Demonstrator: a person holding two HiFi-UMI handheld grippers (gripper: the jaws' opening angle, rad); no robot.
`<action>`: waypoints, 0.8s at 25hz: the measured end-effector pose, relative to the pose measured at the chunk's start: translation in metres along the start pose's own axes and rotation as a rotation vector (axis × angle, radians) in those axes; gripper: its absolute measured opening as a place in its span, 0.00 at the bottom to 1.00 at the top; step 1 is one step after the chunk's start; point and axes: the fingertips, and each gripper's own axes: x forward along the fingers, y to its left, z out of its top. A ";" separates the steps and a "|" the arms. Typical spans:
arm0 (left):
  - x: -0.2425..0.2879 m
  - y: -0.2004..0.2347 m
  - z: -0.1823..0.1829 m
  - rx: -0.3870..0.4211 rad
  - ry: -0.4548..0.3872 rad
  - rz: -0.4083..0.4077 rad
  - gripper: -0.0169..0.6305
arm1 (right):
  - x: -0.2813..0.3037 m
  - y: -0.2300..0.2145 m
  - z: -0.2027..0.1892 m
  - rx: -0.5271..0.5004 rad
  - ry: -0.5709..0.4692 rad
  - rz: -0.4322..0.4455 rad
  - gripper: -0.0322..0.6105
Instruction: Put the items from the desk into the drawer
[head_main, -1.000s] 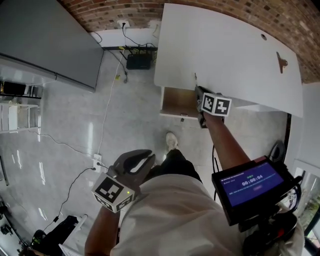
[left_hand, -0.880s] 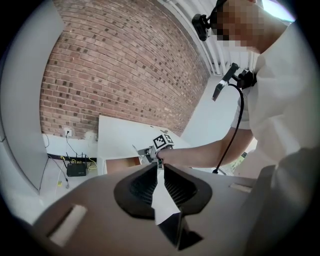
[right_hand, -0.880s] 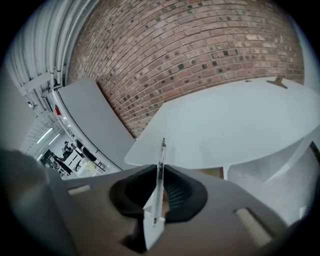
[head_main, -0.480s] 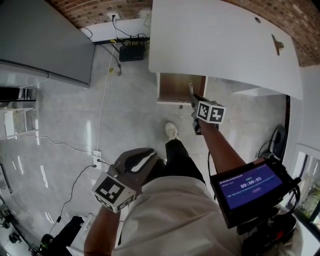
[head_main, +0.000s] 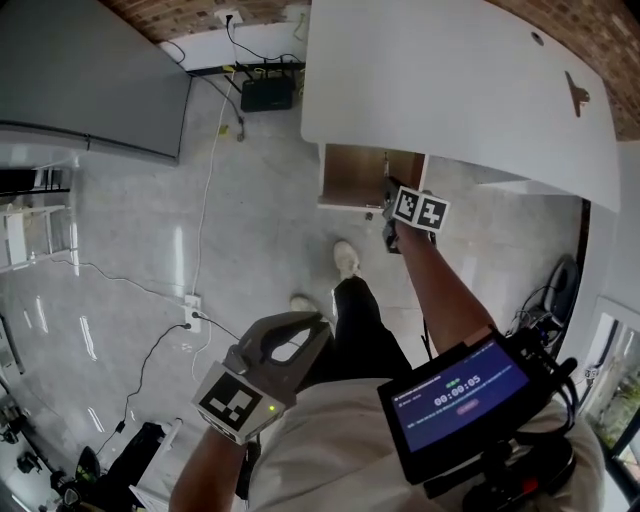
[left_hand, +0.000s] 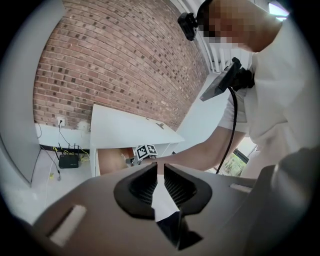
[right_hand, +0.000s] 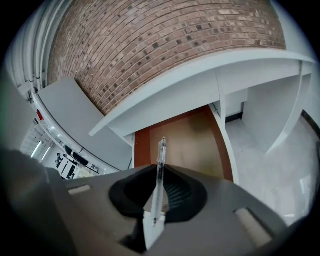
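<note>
Holds a slim clear pen (right_hand: 160, 159) in the right gripper (right_hand: 161, 186), jaws pressed onto the barrel partway along, one end poking forward past them. Hangs over the open drawer (right_hand: 196, 142), whose brown wooden floor fills the middle of the right gripper view and looks bare where visible. In the head view, sits just right of upper centre, at the front edge of the white desk (head_main: 440, 90), with the drawer pulled out below that edge.

Carries the left gripper (head_main: 291, 338) low, at lower centre of the head view, close to the body and well apart from the desk. Shows its jaws parted by a narrow gap in the left gripper view, with nothing between them but clothing far behind.

Judged light, stiff and smooth: liable to swivel or slide in so thin a pinch, and to roll once set down. Best taken across the barrel near mid-length, much as here, so neither end droops. Calls for lowering close to the drawer floor before parting the jaws, to spare a bounce or a roll. Unlikely to break from a short drop.

Leaves one small brownish thing (head_main: 577, 97) on the desk at the upper right of the head view, too small to identify; probably next in line.
</note>
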 end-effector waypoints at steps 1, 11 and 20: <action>0.004 0.002 0.001 -0.008 -0.005 0.002 0.10 | 0.008 -0.003 0.001 -0.002 0.005 0.000 0.12; 0.033 0.015 -0.003 -0.058 -0.011 0.013 0.10 | 0.077 -0.034 0.014 0.037 0.038 0.015 0.12; 0.037 0.038 -0.017 -0.112 -0.021 0.046 0.10 | 0.127 -0.048 0.007 0.080 0.096 0.010 0.12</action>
